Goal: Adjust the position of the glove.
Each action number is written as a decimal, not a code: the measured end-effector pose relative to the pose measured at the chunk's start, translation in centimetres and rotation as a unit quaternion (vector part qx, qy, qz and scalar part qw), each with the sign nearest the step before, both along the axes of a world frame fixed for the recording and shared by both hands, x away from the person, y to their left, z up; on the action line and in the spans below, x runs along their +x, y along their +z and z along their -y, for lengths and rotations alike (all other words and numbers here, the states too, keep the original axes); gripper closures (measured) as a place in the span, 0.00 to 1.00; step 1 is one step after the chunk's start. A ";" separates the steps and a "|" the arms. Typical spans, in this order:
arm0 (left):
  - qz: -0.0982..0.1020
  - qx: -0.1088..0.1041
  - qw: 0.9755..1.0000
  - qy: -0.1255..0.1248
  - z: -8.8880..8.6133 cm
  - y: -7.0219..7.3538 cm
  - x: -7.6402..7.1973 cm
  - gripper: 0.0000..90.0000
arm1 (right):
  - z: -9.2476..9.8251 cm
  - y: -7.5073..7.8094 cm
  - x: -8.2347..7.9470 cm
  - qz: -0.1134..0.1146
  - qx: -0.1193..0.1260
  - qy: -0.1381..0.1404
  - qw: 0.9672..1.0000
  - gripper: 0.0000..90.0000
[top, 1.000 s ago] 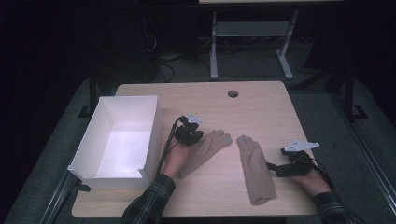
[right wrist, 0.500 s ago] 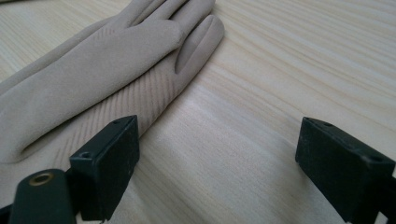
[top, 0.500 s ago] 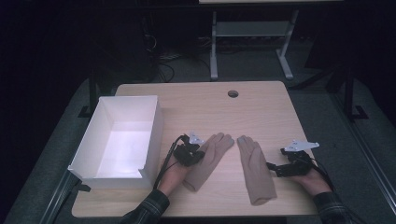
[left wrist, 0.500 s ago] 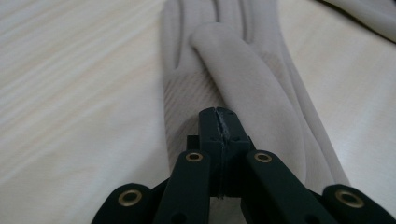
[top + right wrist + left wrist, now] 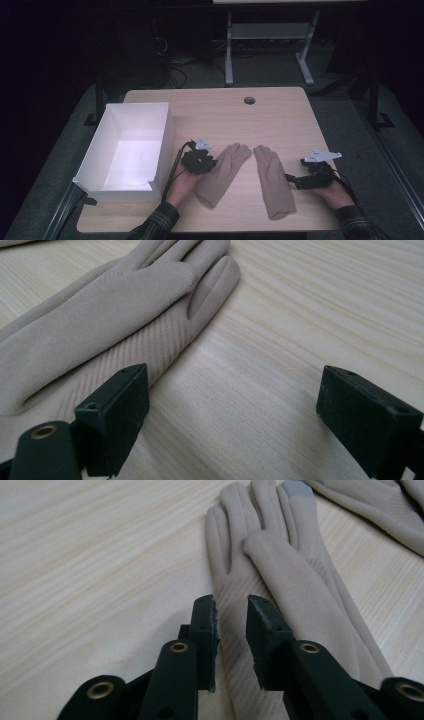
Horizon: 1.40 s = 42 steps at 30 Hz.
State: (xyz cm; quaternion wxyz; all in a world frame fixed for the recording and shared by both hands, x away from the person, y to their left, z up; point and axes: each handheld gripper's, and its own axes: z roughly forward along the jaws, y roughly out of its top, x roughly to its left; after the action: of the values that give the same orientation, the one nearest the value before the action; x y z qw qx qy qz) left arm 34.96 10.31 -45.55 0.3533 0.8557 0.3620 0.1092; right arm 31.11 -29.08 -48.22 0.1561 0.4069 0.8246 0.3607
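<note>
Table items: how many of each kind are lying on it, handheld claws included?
Beige gloves: 2, left glove, right glove
White box: 1
Claws: 2, left claw, right claw
Total: 5

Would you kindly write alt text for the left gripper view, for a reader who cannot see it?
Two black jaws of the left gripper stand slightly apart, low over the edge of a beige glove lying flat on a light wooden table. The glove's fingers point away from the camera, one with a grey tip; part of a second beige glove lies at the upper right.
</note>
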 end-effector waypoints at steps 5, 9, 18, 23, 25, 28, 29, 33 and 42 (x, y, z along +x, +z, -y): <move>-0.010 0.008 1.000 -0.002 0.0 -0.6 0.2 0.80 | 0.0 0.0 0.0 0.001 0.000 0.000 1.000 0.14; -0.010 0.009 1.000 0.004 -0.1 -0.7 0.2 0.76 | 0.0 0.0 0.0 0.001 0.000 0.000 1.000 0.15; -0.012 0.005 1.000 -0.017 0.1 -0.8 0.0 0.91 | 0.0 0.4 -0.2 -0.003 -0.001 0.010 1.000 0.35; -0.019 0.001 1.000 -0.017 0.2 -0.6 0.1 0.98 | 0.1 1.2 -1.0 0.001 -0.002 0.030 1.000 0.65; -0.042 -0.028 0.999 -0.013 -0.3 -0.5 0.3 0.98 | -0.1 1.7 -1.7 -0.005 -0.001 0.050 0.999 0.90; -0.048 -0.062 0.997 -0.014 -0.7 0.0 0.4 0.98 | -0.1 1.7 -1.9 -0.021 0.003 0.070 0.997 1.00; -0.047 -0.075 0.996 -0.010 -0.8 0.2 0.3 0.98 | -0.2 1.6 -1.9 -0.026 0.005 0.072 0.997 1.00; -0.040 -0.095 0.995 -0.015 -0.7 1.0 0.1 0.98 | -0.8 1.3 -1.6 -0.036 0.003 0.086 0.996 1.00; -0.044 -0.119 0.992 -0.017 -0.6 1.2 0.1 0.98 | -2.7 1.2 -1.3 -0.043 0.011 0.114 0.992 1.00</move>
State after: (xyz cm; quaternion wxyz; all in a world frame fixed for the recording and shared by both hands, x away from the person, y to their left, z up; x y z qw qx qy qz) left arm 35.03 10.87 -44.35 0.4386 0.8175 0.3727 0.0213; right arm 29.80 -26.43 -46.99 0.0743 0.3267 0.8676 0.3674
